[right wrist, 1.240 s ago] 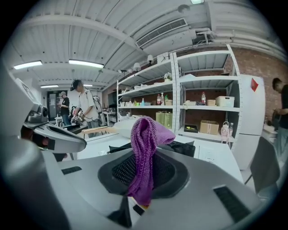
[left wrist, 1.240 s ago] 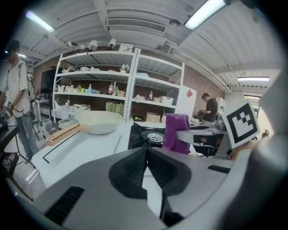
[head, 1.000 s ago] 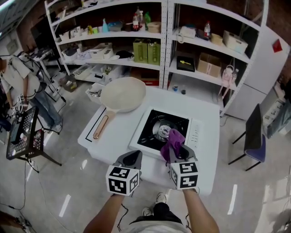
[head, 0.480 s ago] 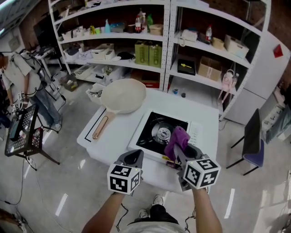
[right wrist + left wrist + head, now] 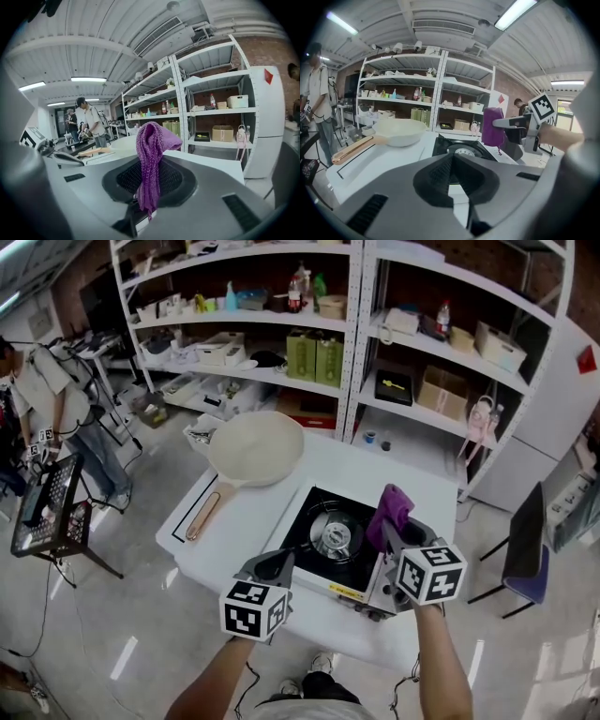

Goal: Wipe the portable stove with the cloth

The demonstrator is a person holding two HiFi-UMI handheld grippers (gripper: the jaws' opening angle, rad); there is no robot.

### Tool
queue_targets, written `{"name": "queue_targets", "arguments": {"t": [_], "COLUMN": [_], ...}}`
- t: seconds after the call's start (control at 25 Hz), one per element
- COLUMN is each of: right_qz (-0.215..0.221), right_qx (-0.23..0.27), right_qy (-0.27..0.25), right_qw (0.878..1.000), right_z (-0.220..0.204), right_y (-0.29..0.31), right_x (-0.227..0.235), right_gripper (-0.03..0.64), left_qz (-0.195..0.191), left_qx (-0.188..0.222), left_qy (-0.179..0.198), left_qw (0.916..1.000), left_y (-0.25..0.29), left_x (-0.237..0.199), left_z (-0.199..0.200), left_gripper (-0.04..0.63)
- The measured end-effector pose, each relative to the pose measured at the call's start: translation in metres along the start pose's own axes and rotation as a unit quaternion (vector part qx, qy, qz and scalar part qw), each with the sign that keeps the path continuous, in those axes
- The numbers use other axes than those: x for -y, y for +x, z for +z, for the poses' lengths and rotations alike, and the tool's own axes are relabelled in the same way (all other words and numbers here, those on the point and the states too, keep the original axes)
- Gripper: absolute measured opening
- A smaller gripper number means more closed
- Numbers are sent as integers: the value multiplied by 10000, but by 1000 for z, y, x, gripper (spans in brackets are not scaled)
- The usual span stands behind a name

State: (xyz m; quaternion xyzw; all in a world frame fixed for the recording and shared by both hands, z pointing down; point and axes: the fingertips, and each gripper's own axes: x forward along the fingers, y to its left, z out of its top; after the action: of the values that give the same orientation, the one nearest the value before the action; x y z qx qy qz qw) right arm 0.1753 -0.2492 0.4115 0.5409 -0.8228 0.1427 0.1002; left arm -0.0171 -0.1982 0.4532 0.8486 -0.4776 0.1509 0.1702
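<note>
The portable stove has a black top with a round burner and stands on the white table. My right gripper is shut on a purple cloth, which it holds upright over the stove's right side, off the surface. In the right gripper view the cloth hangs out of the shut gripper. My left gripper is shut and empty near the table's front edge, left of the stove. The left gripper view shows the stove, the cloth and my left gripper.
A cream frying pan with a copper handle lies on the table's far left. White shelving full of boxes and bottles stands behind. A person and a black cart are at the left, a chair at the right.
My right gripper has carried the cloth from the burner area to the right and up, off the stove top. The left gripper has stayed put.
</note>
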Motion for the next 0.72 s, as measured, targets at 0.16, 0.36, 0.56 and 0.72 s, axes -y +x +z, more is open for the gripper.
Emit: {"name": "queue_targets", "arguments": {"t": [0.16,0.36,0.56,0.72], "right_qz": [-124,-59,225,300], "right_qx": [-290,-448,-418,-477], "right_qy": [-255,-172,516,895], "right_qw": [9992,9988,9975,9944], "right_z": [-12,-23,-28,-35], "right_y": [24,45,55,57], "right_x": [24,36,24,8], "right_gripper": [66,66,66,66], "left_qz": [106,216,220,31], "left_qx": [-67,-106,-119,-118], "left_qy": [7,28,72,130], "left_qw": [9999,9997,9997,9998], "left_y": [18,32,37,43], "left_x": [-4,-7,-16,-26], "left_z": [6,16,22,27], "left_gripper": [3,3,3,3]}}
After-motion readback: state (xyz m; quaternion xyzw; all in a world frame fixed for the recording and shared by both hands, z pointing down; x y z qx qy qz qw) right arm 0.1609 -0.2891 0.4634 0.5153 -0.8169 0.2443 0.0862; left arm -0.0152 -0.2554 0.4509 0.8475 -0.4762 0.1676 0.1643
